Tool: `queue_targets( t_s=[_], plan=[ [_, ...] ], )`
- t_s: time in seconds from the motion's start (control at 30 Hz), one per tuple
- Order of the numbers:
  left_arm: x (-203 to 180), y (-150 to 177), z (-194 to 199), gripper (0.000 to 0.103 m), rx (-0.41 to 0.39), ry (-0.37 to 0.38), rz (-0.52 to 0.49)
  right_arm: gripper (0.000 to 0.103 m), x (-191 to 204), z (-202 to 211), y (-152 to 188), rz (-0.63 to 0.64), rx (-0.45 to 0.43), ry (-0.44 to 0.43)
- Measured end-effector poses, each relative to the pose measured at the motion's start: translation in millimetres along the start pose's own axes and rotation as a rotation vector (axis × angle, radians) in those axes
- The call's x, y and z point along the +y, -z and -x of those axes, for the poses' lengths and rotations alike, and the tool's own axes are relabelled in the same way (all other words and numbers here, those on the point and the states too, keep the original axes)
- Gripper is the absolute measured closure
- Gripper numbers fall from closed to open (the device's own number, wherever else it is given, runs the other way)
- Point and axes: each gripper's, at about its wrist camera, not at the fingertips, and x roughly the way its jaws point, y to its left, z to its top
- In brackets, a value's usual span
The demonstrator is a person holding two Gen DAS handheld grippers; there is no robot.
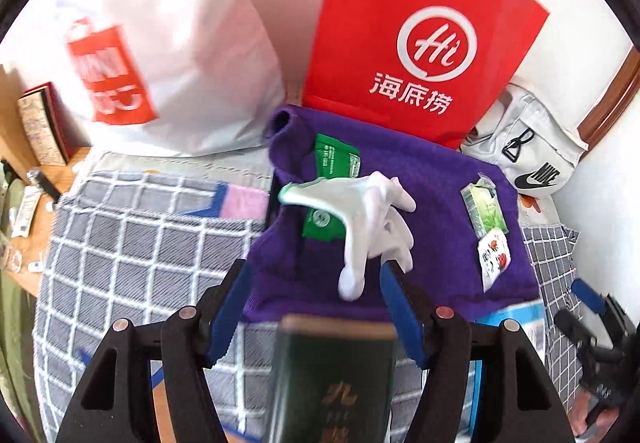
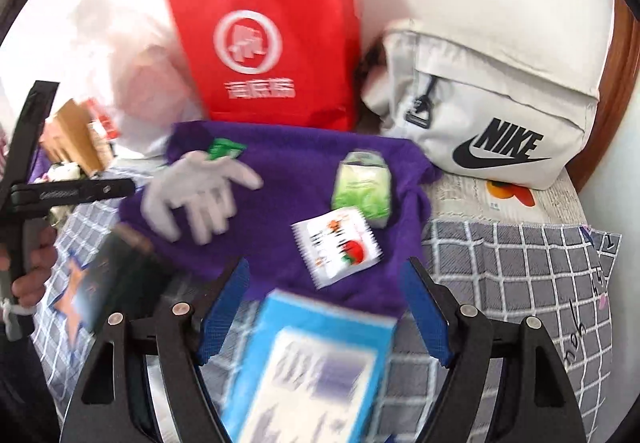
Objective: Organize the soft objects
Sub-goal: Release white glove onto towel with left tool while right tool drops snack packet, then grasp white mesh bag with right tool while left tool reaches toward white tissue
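Both tools, left tool and right tool, gape wide (nothing held) near the purple knitted cloth, whose limp white fabric glove invites sorting.

- Purple knit cloth: I see it spread flat and rumpled on the checked bed cover, toward the bed's far edge, one corner rolled.
- White glove: I see it limp, fingers splayed, lying on the cloth's left half, across a green packet.

Both grippers wide apart.
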Motion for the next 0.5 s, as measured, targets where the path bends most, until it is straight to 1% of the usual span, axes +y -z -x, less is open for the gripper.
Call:
queue_targets(
  t_s=[0.1, 0.23, 0.37, 0.43, 0.5],
  plan=[
    [5, 14, 22, 0.039, -0.019, 0.025, -0.004, 0.025, 18, 15, 17, 0.011, 0.006, -0.032],
    [8, 35, 43, 0.039, -0.055, 0.0, -0.003, 0.025, 44, 30, 47, 0.039, 0.024, -0.076],
    [15, 60, 59, 0.039, -0.065, 0.01, 0.003, 0.025, 66, 37, 79, 0.057, 0.062, -0.121],
    [18, 73, 61, 0.039, -0.057, 0.014, 0.008, 0.024, 75, 38, 92, 0.072, 0.074, -0.144],
    [22, 87, 64, 0.039, -0.049, 0.017, 0.009, 0.018, 86, 39, 105, 0.103, 0.077, -0.162]
  ],
)
